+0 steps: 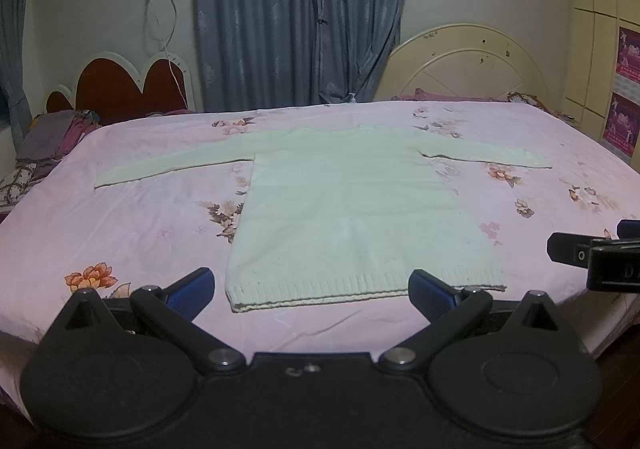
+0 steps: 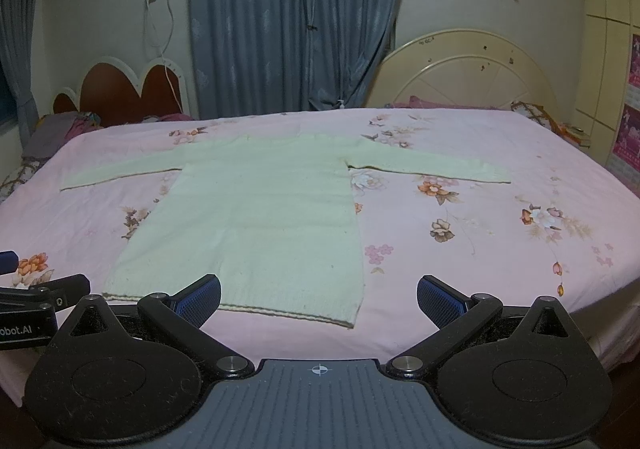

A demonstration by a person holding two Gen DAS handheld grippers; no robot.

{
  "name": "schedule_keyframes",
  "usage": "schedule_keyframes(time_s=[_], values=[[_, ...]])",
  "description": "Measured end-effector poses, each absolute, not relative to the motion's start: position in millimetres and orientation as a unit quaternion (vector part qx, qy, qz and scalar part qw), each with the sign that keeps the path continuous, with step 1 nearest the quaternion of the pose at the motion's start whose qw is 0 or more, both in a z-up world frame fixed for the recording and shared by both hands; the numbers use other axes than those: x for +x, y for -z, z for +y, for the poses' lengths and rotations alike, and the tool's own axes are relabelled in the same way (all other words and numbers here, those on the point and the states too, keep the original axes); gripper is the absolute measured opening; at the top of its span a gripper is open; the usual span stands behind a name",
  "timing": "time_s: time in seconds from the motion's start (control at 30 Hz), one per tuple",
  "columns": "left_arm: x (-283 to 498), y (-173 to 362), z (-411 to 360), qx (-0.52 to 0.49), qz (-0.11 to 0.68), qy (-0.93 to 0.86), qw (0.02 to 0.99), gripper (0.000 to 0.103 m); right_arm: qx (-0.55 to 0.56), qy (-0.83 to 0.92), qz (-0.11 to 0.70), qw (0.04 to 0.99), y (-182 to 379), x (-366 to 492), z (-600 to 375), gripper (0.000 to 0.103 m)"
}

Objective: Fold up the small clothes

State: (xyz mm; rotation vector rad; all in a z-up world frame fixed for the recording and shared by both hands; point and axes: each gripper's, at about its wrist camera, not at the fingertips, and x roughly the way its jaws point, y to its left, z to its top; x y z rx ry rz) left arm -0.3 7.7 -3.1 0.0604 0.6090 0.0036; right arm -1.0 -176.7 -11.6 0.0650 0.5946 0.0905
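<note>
The right gripper [image 1: 600, 261] is cut off by the left view's edge; the wall posters [image 1: 622, 89] are too blurred to read.

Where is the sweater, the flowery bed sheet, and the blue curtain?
sweater [image 1: 352, 209], left wrist view, middle of its body.
flowery bed sheet [image 2: 500, 249], right wrist view, bare pink part right of the sweater.
blue curtain [image 1: 300, 17], left wrist view, middle folds.

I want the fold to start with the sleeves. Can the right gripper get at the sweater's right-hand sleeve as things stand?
Probably yes. The right gripper is open and empty, and the sleeve lies flat on the pink bedsheet with nothing on or beside it. It lies across the bed, though, so a long reach forward is needed.
</note>
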Motion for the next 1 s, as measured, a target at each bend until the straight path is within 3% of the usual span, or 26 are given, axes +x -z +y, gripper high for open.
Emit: schedule_keyframes(time_s=[0.43,1.0], values=[[20.7,-2.9,7.4,0.036,0.287,0.003,0.957,0.103,0.034,-0.039,0.289,0.956,10.9,10.2,-180.1,0.103],[149.3,0.6,-0.3,0.045,0.276,0.039,0.959,0.103,0.043,0.012,0.281,0.959,13.7,133.2,-194.2,0.103]])
